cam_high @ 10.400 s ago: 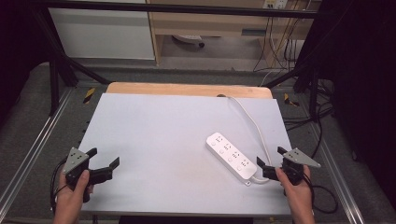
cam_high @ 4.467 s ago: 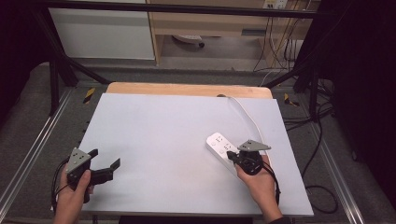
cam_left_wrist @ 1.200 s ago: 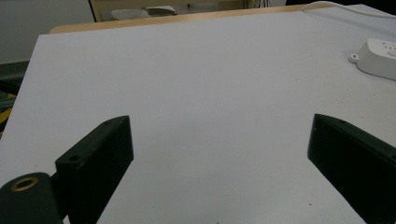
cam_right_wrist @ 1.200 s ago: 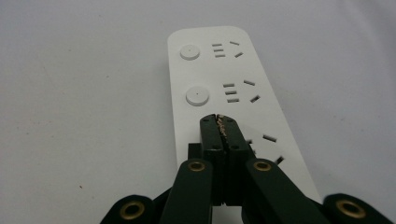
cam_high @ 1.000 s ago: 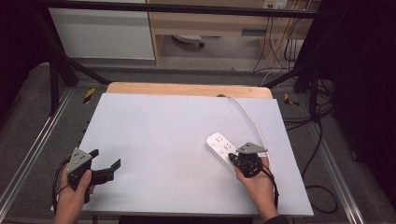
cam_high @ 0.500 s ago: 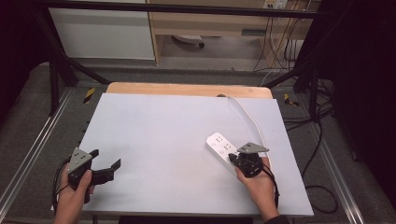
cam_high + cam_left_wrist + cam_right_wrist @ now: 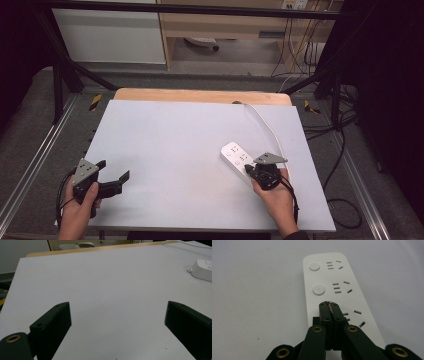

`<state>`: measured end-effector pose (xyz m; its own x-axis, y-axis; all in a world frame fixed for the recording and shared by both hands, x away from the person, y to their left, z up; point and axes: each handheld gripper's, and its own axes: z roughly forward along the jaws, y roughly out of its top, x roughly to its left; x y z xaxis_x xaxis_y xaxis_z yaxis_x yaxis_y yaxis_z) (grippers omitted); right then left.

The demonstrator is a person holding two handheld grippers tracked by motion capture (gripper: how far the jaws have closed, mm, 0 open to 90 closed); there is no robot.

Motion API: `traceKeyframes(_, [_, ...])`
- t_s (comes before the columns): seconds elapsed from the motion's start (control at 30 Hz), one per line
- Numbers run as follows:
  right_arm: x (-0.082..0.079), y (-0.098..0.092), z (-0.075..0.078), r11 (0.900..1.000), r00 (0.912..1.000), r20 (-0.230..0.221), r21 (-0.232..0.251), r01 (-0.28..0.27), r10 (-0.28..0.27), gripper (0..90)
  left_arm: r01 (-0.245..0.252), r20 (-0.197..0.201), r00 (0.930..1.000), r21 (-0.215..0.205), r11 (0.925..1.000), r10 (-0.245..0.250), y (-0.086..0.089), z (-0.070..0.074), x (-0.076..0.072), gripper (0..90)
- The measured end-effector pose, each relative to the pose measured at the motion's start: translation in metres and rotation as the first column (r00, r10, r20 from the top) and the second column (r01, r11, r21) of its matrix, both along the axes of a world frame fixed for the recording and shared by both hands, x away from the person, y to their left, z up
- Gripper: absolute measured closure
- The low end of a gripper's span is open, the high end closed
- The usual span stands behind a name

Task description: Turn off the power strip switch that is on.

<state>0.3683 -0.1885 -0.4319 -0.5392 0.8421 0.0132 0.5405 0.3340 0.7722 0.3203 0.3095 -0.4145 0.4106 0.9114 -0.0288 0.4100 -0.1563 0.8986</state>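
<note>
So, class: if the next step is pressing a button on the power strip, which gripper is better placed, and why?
Right. The right gripper is shut, with its tip over the power strip, beside its round buttons. The left gripper is open, far across the table.

Ten seconds ago my right gripper [image 7: 248, 171] sat at the near end of the white power strip [image 7: 236, 155], by the table's right edge, with its jaws apart. Since then I brought it in over the strip. Now its jaws are pressed together, and their tips sit on top of the strip at the third button [image 7: 325, 305], counting from the strip's far end. In the last few seconds it only slid a tiny bit. My right hand [image 7: 276, 196] came along and now lies just behind the strip's near end.
</note>
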Motion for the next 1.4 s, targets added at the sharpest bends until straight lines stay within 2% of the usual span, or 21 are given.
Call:
traceKeyframes(0.4, [0.0003, -0.0023, -0.0017, 1.0, 0.9999, -0.014, 0.03, 0.002, -0.002, 90.0, 0.0, 0.003, 1.0, 0.005, 1.0, 0.0, 0.0, 0.0002, 0.0001, 6.8])
traceKeyframes(0.5, [-0.0004, -0.0002, -0.0011, 1.0, 1.0, -0.001, 0.0, -0.002, 0.002, 90.0, 0.0, 0.003, 1.0, 0.004, 1.0, 0.0, 0.0001, 0.0002, 0.0001, 6.8])
traceKeyframes(1.4, [-0.001, -0.0002, -0.0016, 1.0, 0.9999, 0.012, -0.002, -0.006, 0.006, 90.0, 0.002, 0.0, 1.0, -0.002, 1.0, -0.002, 0.0005, 0.0001, 0.0002, 6.9])
